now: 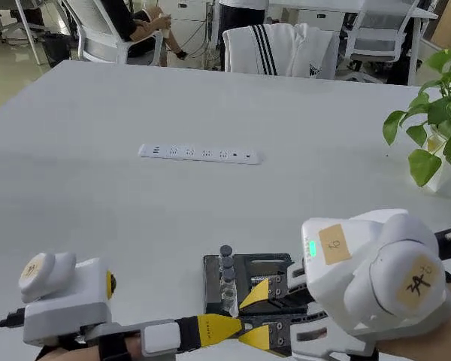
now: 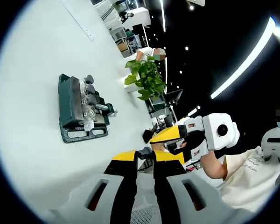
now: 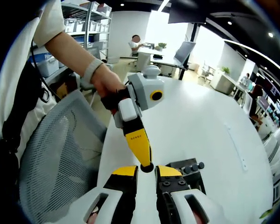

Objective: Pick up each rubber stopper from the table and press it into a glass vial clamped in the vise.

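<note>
A dark vise (image 1: 248,265) stands on the white table near its front edge. It clamps a row of glass vials (image 1: 227,277) that carry dark stoppers (image 1: 225,251). The vise (image 2: 67,109) lies off to the left in the left gripper view. My left gripper (image 1: 237,327) points right and is shut on a dark rubber stopper (image 3: 147,167) at its yellow tips. My right gripper (image 1: 241,321) faces it from the right, open, with one jaw on each side of that stopper. The stopper (image 2: 144,152) sits between the left gripper's (image 2: 145,156) jaws. Both grippers meet just in front of the vise.
A white power strip (image 1: 199,154) lies mid-table. A potted plant (image 1: 436,120) stands at the right edge. Chairs, one draped with a white jacket (image 1: 282,49), line the far side, with people seated behind. A mesh chair (image 3: 51,158) stands beside the table.
</note>
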